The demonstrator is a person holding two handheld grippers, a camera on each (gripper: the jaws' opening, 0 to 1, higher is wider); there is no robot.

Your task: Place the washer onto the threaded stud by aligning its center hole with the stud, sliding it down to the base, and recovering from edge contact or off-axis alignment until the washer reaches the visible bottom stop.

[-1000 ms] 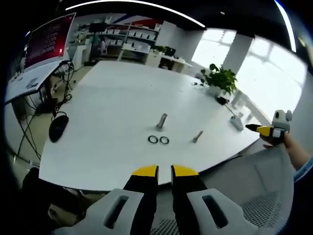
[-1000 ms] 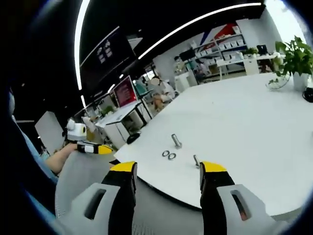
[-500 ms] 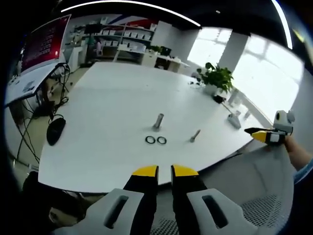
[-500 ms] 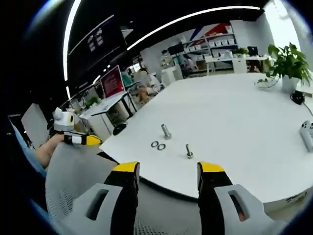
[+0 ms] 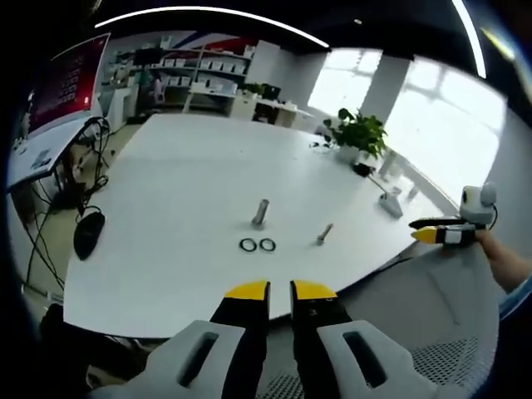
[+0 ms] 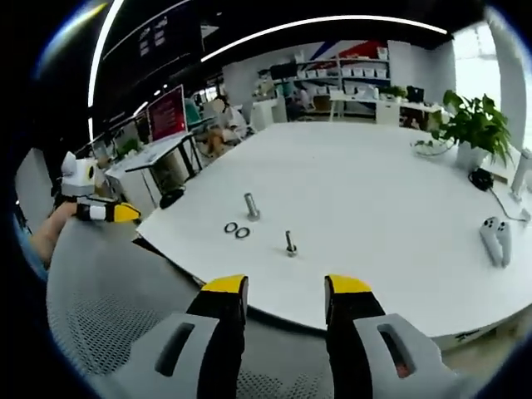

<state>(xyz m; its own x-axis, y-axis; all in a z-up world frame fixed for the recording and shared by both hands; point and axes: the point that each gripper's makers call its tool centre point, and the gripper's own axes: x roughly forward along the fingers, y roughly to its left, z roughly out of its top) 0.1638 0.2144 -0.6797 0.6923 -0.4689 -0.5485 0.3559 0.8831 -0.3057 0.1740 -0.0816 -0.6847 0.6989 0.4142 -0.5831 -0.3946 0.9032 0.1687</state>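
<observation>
- An open-plan office or lab space is shown — a large white table [image 5: 191, 174] stands in the middle.
- Shelving with boxes [image 5: 195, 71] is seen along the far wall.
- A red wall screen [image 5: 71, 79], a potted plant [image 6: 475, 125] and ceiling strip lights [image 6: 332, 21] are visible.

My left gripper [image 5: 279, 289] sits low over the near edge of the white surface [image 5: 183, 183], its yellow-tipped jaws nearly together and empty. Ahead, two washers [image 5: 258, 245] lie side by side. An upright stud [image 5: 260, 213] stands just behind them; a second stud [image 5: 323, 234] to their right. My right gripper [image 5: 445, 232] at right edge.
</observation>
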